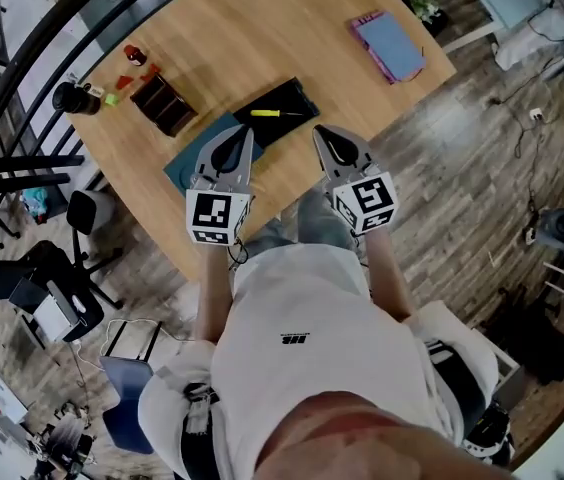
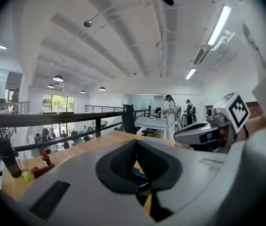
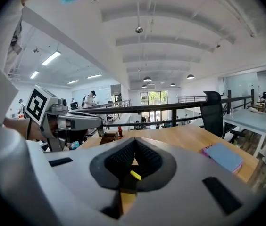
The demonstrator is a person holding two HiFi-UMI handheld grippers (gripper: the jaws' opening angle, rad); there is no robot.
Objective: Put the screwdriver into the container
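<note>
The screwdriver [image 1: 265, 113], with a yellow handle, lies flat on a long black tray [image 1: 295, 96], just beyond the two tools and between their tips. The left gripper [image 1: 249, 132] points at the tray's near left end and the right gripper [image 1: 317, 130] at its near right end. Neither touches the screwdriver. In the right gripper view the yellow handle [image 3: 135, 175] shows through the gap below the right gripper's [image 3: 134, 140] tips. Both tools have their ribbed dark pads closed tip to tip with nothing between them; the left gripper [image 2: 136, 141] looks the same in its own view.

The container [image 1: 165, 105], a dark brown box with dividers, stands to the left of the tray and a little farther out, apart from it. A teal mat [image 1: 187, 163] lies under the tray's near left corner, reaching the table's near edge.

The table [image 1: 262, 18] is pale wood with a curved edge. Bare wood lies open between the tray and a blue notebook [image 1: 390, 44] far to the right. A black bottle [image 1: 75, 98] stands at the left edge beside a dark railing [image 1: 22, 68].
</note>
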